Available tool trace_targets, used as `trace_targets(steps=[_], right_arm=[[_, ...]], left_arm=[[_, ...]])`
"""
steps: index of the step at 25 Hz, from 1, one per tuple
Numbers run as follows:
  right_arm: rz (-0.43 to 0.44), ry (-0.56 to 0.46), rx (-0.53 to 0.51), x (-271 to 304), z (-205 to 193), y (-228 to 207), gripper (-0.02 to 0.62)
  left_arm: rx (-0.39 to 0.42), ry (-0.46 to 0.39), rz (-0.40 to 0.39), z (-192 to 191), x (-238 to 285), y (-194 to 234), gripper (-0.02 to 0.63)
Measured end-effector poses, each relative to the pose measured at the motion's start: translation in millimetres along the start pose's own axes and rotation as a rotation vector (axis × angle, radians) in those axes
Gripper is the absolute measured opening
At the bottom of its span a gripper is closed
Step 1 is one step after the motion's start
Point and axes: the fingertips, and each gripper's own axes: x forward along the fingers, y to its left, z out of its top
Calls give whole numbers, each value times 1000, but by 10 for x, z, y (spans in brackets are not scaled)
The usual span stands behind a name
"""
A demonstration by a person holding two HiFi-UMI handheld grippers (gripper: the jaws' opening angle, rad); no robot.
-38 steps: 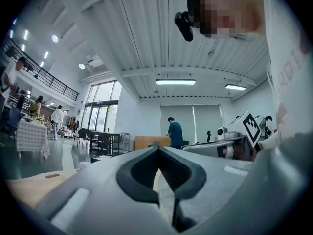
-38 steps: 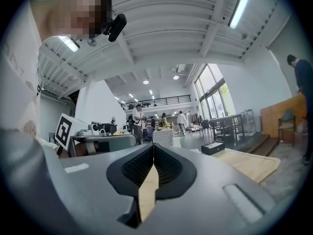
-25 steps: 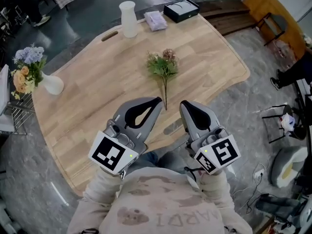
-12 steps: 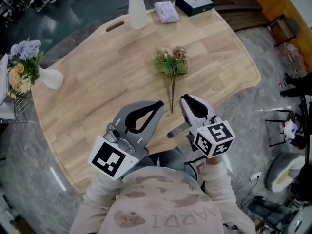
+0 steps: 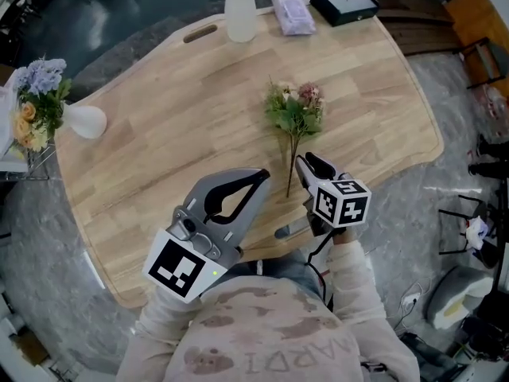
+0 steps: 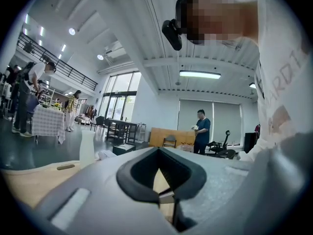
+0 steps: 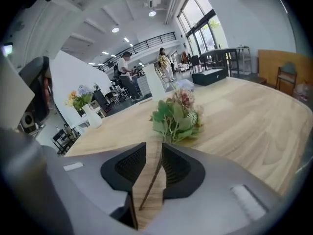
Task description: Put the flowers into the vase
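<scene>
Flowers [image 5: 296, 111] lie on the worktop [image 5: 159, 157], heads far, stem [image 7: 150, 183] running near. Right gripper [image 5: 308, 164] is at the stem's near end, jaws spread and straddling it, not pinching. Left gripper [image 5: 258, 175] sits further left, jaws pressed together, empty. Vase [image 5: 240, 8] stands at the far edge.

From my feed: light wood table [image 5: 175, 110], slot cutout [image 5: 200, 33] near far edge. On it: tall white vase [image 5: 240, 6] far side, purple packet [image 5: 293, 14] (tissues maybe), black box [image 5: 344, 4], flower bunch [image 5: 296, 114] lying mid-table, small round vase [image 5: 83, 121] with flowers at left edge.
</scene>
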Motion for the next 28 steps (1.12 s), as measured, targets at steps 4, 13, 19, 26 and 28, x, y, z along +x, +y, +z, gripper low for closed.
trace_targets(steps=[4,13,19,26,28], right_arm=[[19,90,50,311,-125,-154,138],[48,194,124,712,-166,-249,137],[50,219,158,813,-183,-237,106],[81,190,231,789,-98,-224,54],[85,166,224,741,-33,-205,52]], left_arm=[[-9,10,28,-26,70,123,1],[-15,43,90,-89,117,362,1],[-17,51,118,-115,82,449,1],[-9,45,120,-101,39,458,1],[-3,40,115,-74,30,438,1]])
